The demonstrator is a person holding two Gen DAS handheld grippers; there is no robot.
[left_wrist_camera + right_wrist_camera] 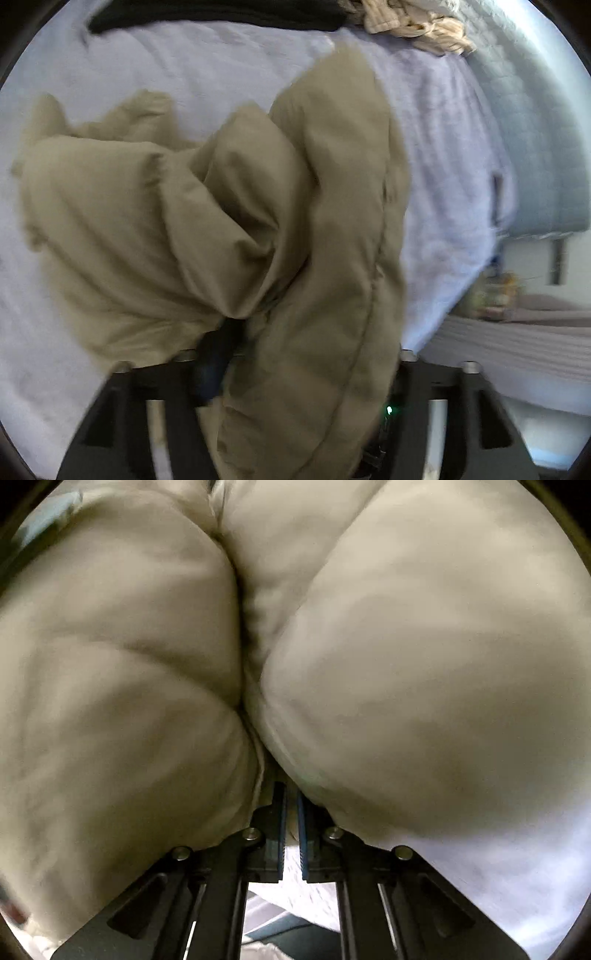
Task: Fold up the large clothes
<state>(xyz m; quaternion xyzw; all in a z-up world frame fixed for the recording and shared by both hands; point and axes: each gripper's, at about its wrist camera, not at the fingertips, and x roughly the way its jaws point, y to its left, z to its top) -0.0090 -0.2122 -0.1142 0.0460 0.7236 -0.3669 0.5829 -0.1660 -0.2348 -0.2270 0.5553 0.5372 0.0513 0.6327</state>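
Observation:
A large khaki padded garment [229,221] hangs bunched over a pale lilac bed sheet [184,74]. My left gripper [236,332] is shut on a fold of the garment; cloth drapes over its fingers and hides most of them. In the right wrist view the same garment [406,664] fills nearly the whole frame, in two puffy lobes with a seam between. My right gripper [291,801] is shut on the garment's edge, its blue-padded fingers [282,812] close together with cloth pinched at the tips.
A black garment [221,18] lies at the bed's far edge and a crumpled beige checked cloth [413,26] beside it. A blue-grey quilted headboard [535,147] stands at the right. A second bed with a grey cover [517,350] lies lower right.

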